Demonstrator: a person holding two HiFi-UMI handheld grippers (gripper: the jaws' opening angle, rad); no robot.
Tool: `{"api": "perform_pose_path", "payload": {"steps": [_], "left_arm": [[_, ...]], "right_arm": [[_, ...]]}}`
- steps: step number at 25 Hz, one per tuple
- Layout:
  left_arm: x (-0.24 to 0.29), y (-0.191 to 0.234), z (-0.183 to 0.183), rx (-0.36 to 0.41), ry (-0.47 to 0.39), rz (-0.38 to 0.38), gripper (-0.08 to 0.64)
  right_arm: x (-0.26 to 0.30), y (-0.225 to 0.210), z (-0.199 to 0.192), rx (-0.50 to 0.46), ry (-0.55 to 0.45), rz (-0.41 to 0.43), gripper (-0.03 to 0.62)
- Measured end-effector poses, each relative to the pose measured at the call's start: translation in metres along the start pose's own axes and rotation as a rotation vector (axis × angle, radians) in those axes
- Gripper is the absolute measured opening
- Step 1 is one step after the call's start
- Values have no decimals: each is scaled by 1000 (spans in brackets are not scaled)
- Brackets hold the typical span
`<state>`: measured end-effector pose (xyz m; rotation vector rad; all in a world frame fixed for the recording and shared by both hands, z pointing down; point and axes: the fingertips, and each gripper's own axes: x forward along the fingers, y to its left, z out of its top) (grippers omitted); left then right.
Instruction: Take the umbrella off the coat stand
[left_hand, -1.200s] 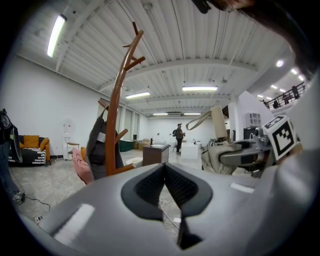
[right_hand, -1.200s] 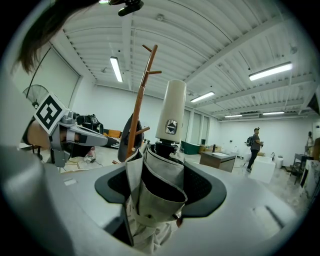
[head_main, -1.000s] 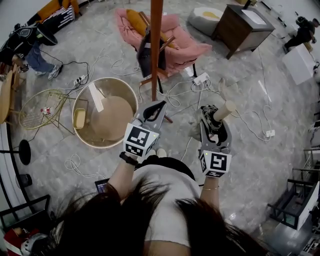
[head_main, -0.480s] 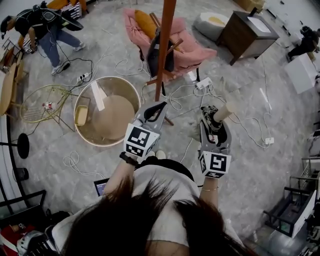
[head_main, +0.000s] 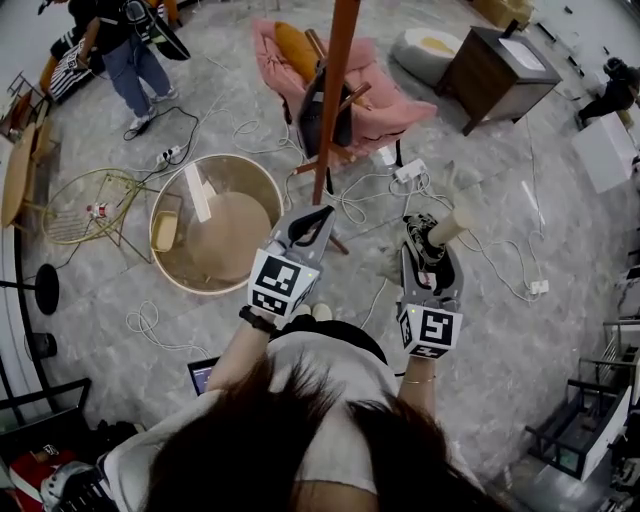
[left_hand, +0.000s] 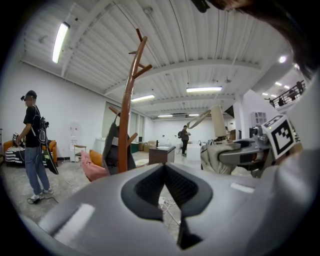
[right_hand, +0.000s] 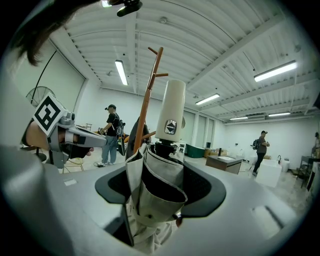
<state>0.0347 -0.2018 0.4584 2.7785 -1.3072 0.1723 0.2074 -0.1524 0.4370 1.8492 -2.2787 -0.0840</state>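
A folded beige umbrella (head_main: 428, 252) with a cream handle (head_main: 449, 222) stands upright in my right gripper (head_main: 424, 230), which is shut on it. In the right gripper view the umbrella (right_hand: 156, 187) fills the space between the jaws and its handle (right_hand: 171, 112) rises above them. The brown wooden coat stand (head_main: 335, 90) is just ahead, between both grippers, with a dark garment (head_main: 325, 112) hanging on it. My left gripper (head_main: 316, 214) is shut and holds nothing, close to the pole's right side. From the left gripper view the coat stand (left_hand: 127, 115) rises to the left of the jaws.
A round wooden table (head_main: 262, 182) is at the left, a yellow wire side table (head_main: 80, 215) beyond it. A pink armchair (head_main: 385, 95) stands behind the stand, a dark cabinet (head_main: 495, 60) farther right. Cables (head_main: 370, 195) trail over the floor. A person (head_main: 125, 50) stands far left.
The person at the far left has walked rightward. Both grippers have kept their places, and the umbrella stays in the right one.
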Motion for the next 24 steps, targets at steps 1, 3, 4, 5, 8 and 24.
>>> {"api": "perform_pose_path", "payload": {"steps": [1,3,4,5,8,24], "left_arm": [[0,1,0,1,1,1,58],[-1,1,1,3,3,0,58],[-1,1,3,1,1,-2,58],[-1,2,5,-1,-2,-3,58],[-1,3,5,0,-2,0,58],[4,1,6,6,4,3,58]], "right_arm": [[0,0,0,-1,2,-1,270],[0,1,1,0,3,0,270],[1,1,2,1,2,1,270],[1,2,2,1,1,2,270],[1,2,4,-2,-2,4,270],[2,-5,6,6,-2,5,270]]}}
